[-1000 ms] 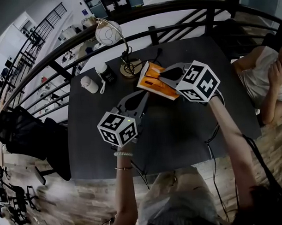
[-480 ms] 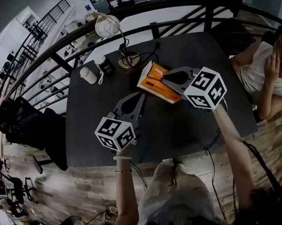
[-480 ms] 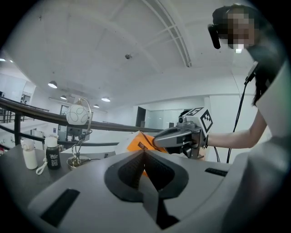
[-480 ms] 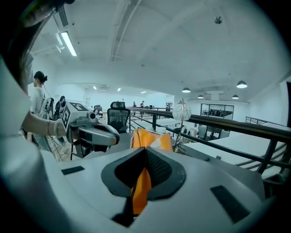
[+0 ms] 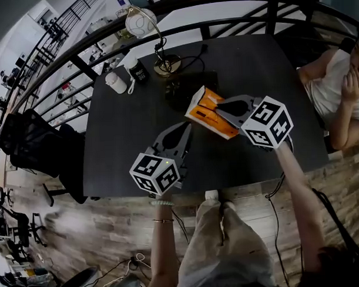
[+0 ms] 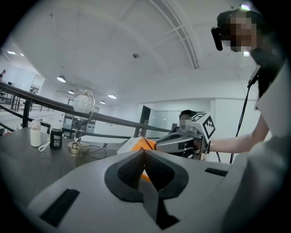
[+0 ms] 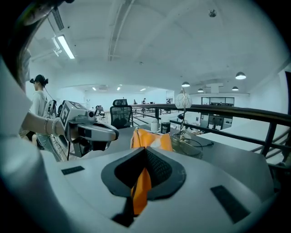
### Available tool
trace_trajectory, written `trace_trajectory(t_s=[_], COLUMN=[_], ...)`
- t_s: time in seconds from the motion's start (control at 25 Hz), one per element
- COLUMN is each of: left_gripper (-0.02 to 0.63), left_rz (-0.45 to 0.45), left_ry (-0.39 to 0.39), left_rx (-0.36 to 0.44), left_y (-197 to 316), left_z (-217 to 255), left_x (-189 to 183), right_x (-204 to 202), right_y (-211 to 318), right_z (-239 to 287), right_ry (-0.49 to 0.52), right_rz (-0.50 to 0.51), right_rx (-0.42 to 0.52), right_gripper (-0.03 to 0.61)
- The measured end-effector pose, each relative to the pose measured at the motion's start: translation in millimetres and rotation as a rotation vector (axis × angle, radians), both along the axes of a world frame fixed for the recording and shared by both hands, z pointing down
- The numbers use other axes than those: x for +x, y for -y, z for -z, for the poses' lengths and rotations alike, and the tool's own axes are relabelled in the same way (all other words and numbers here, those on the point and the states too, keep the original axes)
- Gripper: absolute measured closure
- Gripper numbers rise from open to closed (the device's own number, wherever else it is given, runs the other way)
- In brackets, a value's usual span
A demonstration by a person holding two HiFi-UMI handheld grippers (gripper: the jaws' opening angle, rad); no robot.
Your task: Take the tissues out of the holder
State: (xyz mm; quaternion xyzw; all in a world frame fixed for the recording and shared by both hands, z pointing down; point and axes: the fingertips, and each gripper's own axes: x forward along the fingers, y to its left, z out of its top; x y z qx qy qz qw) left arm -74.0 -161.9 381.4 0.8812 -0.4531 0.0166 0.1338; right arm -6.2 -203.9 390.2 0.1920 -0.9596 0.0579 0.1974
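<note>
Within the right hand-held gripper (image 7: 144,152), clamped, the orange tissue holder (image 7: 153,138)

Probably an open-plan office: black railing (image 7: 236,113) beyond the right hand-held gripper (image 7: 145,150), office chair (image 7: 122,114) ahead-left of it, strip lights (image 7: 66,46) overhead.

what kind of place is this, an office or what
Most likely an open-plan office or lab on a mezzanine: a dark table by a black railing overlooking a lower floor, a black office chair beside it, recessed ceiling lights overhead.
</note>
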Motion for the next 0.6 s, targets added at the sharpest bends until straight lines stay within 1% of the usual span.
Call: trace_trajectory(t_s=[0.28,0.48,0.6], left_gripper=[0.606,0.606,0.606], left_rz=[-0.032,-0.061,-0.079], left_ry=[-0.006,-0.009,0.003], left_rx=[-0.074,-0.107,-0.136], left_y=[-14,-16,-20], left_z=[-32,-50,-63], left_x=[13,25,29], right_x=[13,18,15], right_y=[-9,-10,-15], right_z=[-42,-65,-79], right_ry=[-0.031,-0.061,-0.078], right_rz=[-0.043,-0.068,-0.072], right_rx=[-0.061,-0.076,-0.09], right_gripper=[0.558,0.558,0.558])
